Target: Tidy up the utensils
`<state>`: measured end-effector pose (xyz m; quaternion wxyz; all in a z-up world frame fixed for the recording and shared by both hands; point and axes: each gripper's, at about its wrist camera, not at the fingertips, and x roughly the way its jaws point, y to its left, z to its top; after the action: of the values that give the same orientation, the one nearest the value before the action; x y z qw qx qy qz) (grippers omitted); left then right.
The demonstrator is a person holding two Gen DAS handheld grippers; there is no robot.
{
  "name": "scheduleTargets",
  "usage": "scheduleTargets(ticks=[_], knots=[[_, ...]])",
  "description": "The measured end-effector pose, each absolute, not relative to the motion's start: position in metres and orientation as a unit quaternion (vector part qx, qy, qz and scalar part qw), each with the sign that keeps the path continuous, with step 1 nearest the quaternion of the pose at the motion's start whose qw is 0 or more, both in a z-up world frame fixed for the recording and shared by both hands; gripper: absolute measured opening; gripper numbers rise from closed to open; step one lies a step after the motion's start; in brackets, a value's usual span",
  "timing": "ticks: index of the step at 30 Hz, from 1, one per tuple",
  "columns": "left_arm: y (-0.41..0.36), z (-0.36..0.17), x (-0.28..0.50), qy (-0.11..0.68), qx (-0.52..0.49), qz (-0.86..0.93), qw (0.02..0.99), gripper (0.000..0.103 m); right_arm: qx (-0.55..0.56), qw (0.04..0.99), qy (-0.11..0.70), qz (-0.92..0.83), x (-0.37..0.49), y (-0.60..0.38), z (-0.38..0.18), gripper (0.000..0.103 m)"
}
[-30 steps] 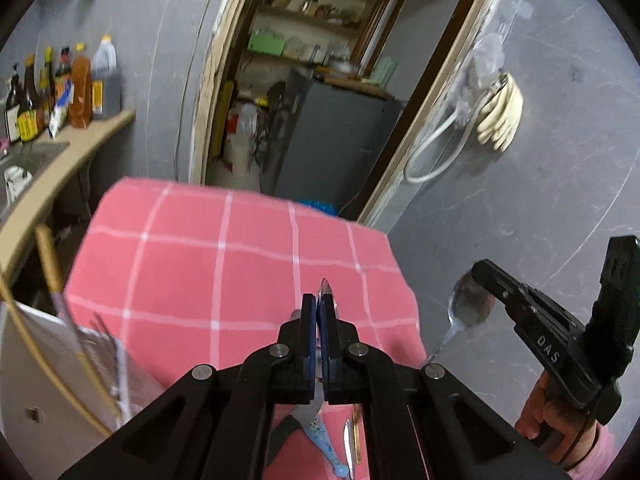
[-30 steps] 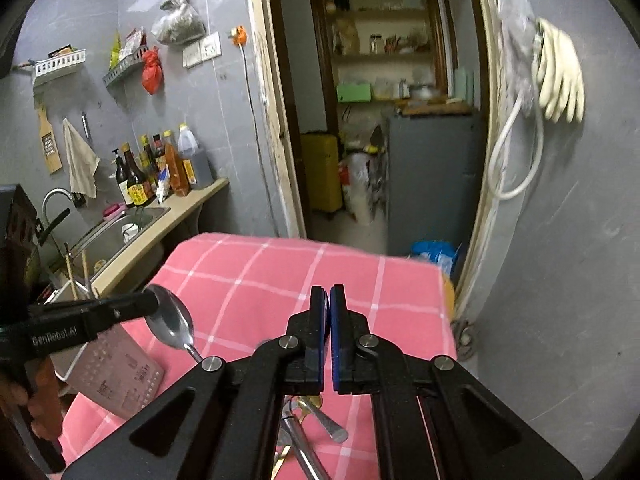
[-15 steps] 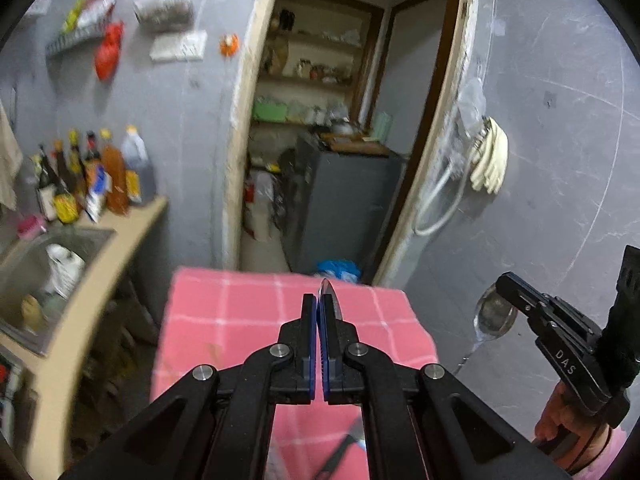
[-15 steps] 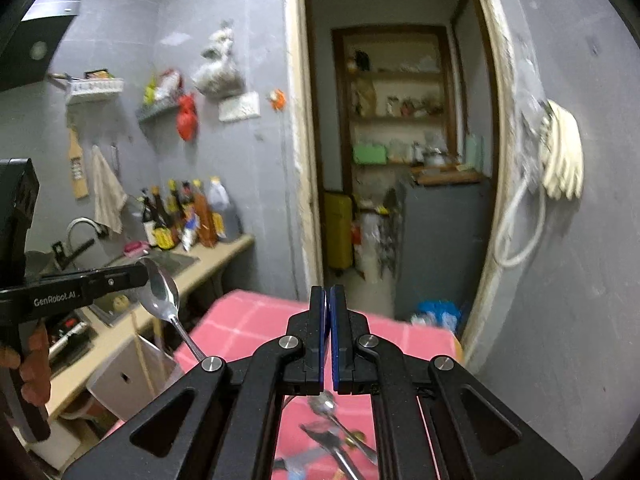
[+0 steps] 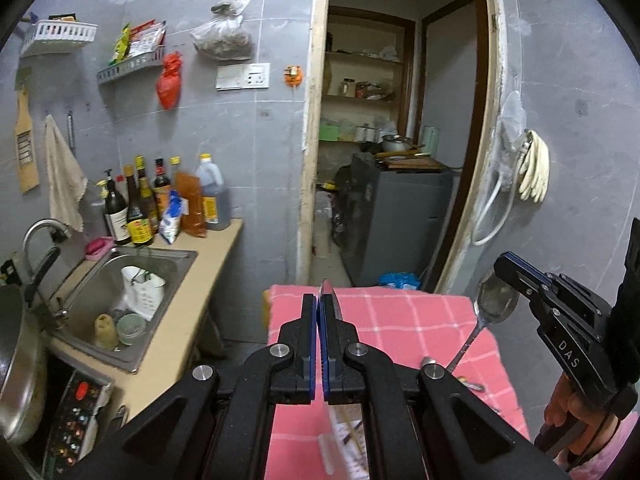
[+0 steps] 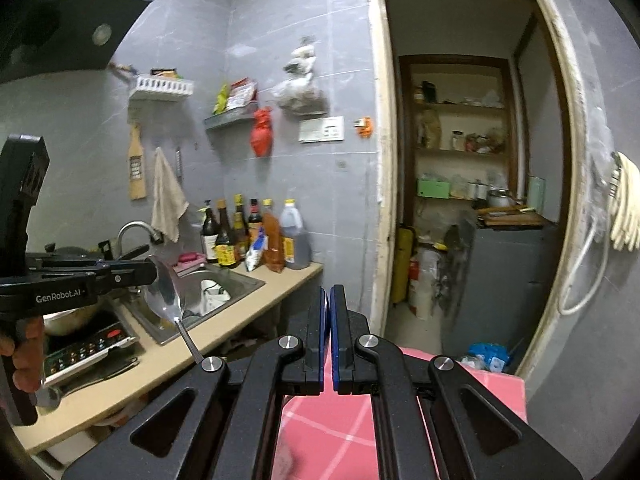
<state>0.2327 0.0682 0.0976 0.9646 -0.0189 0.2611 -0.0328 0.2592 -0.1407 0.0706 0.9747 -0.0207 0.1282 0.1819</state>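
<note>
Now my left hand-held gripper (image 5: pixel 320 316) pinches a spoon (image 6: pixel 166 294) by its bowl, handle trailing toward five o'clock, while my right hand-held gripper (image 6: pixel 329 308) clamps another spoon (image 5: pixel 494 300) above the pink-clothed counter (image 5: pixel 400 316).

Spoon (image 5: pixel 495 300): polished metal, mirror-glossy bowl. Left gripper (image 5: pixel 320 322): matt black plastic body, blue pads, bright metal rivets. Tablecloth (image 5: pixel 400 320): pink checked cloth, matt. Sink (image 5: pixel 120 276): brushed steel, dull sheen. Surface (image 5: pixel 192 328) by sink: smooth tan laminate-like. Wall tiles (image 5: pixel 260 140): grey, semi-gloss.
</note>
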Motion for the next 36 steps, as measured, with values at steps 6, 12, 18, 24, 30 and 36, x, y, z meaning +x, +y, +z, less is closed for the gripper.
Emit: scheduleTargets(ticks=[6,12,18,24,30,36], knots=[[0.068,0.083,0.225,0.269,0.009,-0.029,0.963,0.002,-0.046,0.971,0.134,0.191,0.258,-0.117,0.048,0.003],[0.057,0.066,0.222,0.275,0.045,-0.033,0.960,0.002,-0.058,0.966,0.153,0.200,0.255,-0.109,0.026,0.003],[0.056,0.052,0.226,0.294,0.044,-0.050,0.953,0.002,-0.055,0.960,0.175,0.211,0.255,-0.110,0.011,0.003],[0.062,0.040,0.231,0.322,0.008,-0.075,0.944,0.002,-0.027,0.951,0.205,0.230,0.261,-0.117,-0.004,0.004],[0.072,0.030,0.235,0.348,-0.052,-0.105,0.930,0.003,0.014,0.941,0.231,0.247,0.268,-0.128,-0.016,0.005],[0.077,0.026,0.234,0.352,-0.083,-0.106,0.926,0.005,0.045,0.943,0.223,0.243,0.270,-0.145,-0.011,0.017]])
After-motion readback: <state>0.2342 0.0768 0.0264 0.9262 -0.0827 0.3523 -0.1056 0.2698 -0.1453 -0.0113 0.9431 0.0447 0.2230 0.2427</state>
